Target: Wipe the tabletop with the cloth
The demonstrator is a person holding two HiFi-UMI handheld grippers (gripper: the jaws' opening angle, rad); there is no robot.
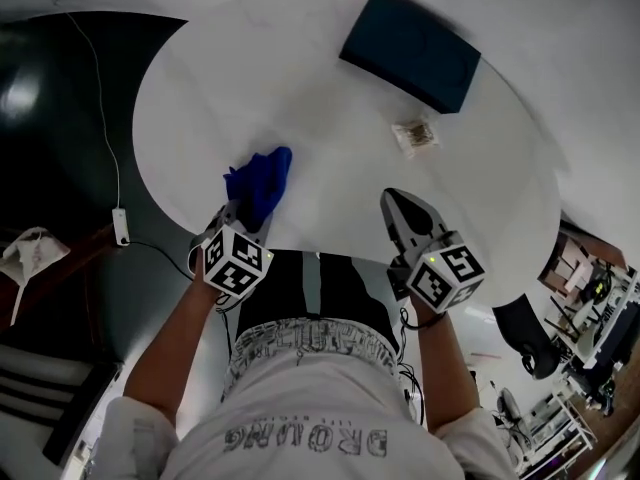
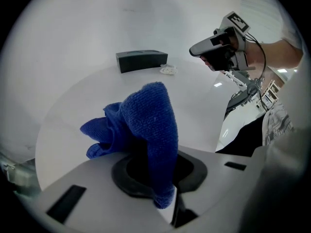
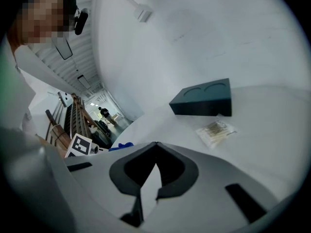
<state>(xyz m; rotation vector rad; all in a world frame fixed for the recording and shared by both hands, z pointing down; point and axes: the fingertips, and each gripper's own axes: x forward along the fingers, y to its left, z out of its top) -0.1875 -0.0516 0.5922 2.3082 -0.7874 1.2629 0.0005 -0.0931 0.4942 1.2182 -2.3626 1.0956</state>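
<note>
Two grippers were over the near edge of the round table [image 1: 330, 138], and only one had anything in it. Your left gripper [image 1: 241, 218] had its fingers closed on the blue cloth [image 2: 150, 115]. One fold was pinched between them and the rest bunched up and spilled out ahead of the fingertips. The bunch ran roughly along the line of the fingers, pointing out over the table. I could not tell whether its lower folds were touching the surface or hanging just above it. So the cloth lay right at and just ahead of your left fingers. The left hand was clearly the one to do the wiping, probably by lowering the bunch flat and sweeping away from you.

Ahead of those fingers the table was bare white surface, which gave you open room for a first pass.

Your right gripper [image 1: 398, 206] was further to the right, level with the left, with its fingers [image 3: 127, 169] drawn together and nothing between them. Ahead of its fingertips, near them, lay a small clear packet of thin sticks [image 1: 414, 134]. Beyond that, well apart, a dark flat box [image 1: 412, 36] sat near the far edge. Both would likely get in the way of a sweep across to that side.
</note>
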